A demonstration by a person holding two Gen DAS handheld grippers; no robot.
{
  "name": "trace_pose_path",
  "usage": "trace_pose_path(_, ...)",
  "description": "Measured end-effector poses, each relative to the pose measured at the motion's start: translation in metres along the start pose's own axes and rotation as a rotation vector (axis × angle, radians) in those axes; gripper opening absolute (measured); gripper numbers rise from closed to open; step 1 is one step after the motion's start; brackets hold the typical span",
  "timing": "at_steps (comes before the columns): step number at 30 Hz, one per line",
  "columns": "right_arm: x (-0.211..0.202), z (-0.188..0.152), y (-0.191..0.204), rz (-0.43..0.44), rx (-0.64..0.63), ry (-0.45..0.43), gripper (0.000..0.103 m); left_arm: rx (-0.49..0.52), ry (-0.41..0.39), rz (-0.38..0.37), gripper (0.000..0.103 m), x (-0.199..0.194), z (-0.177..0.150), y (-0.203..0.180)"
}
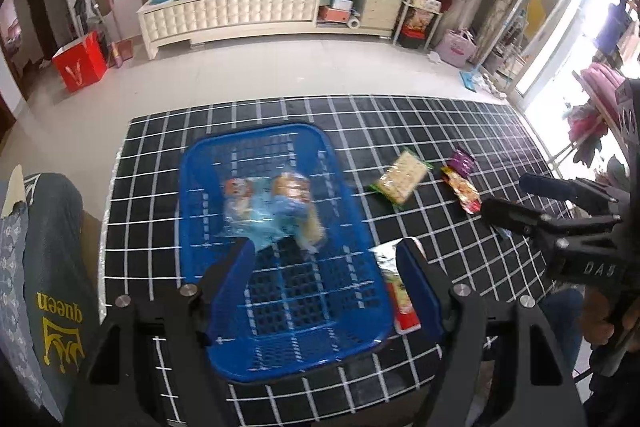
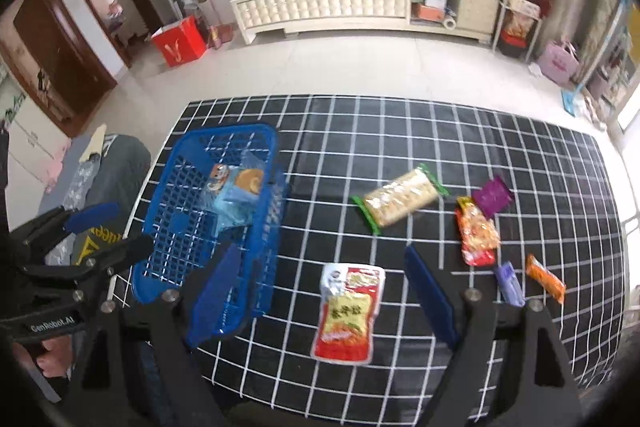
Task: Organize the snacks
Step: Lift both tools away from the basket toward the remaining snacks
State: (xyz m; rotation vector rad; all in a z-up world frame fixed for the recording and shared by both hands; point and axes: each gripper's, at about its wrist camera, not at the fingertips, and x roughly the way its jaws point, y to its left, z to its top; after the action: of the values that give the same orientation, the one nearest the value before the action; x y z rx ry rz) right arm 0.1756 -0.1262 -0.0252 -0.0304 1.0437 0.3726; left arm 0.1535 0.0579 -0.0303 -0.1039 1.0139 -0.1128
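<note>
With one clear-wrapped cake packet lying in the blue basket on the checked cloth, I judge the sorting barely begun. My left gripper hangs spread and empty above the basket. My right gripper is likewise parted, framing the red-and-yellow pouch beside the basket. Next I'd lower and close on that pouch. The cracker pack and small sachets lie farther right.

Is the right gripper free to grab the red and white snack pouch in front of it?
Probably yes: the right gripper is open, the red and white pouch lies flat between its fingers, nothing covering it.
</note>
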Motion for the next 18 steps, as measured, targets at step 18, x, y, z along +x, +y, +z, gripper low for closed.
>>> trace_pose_path(18,-0.021,-0.051,-0.136,-0.062,0.125,0.028,0.087,0.104,0.081,-0.078,0.071,0.062,-0.012,-0.136)
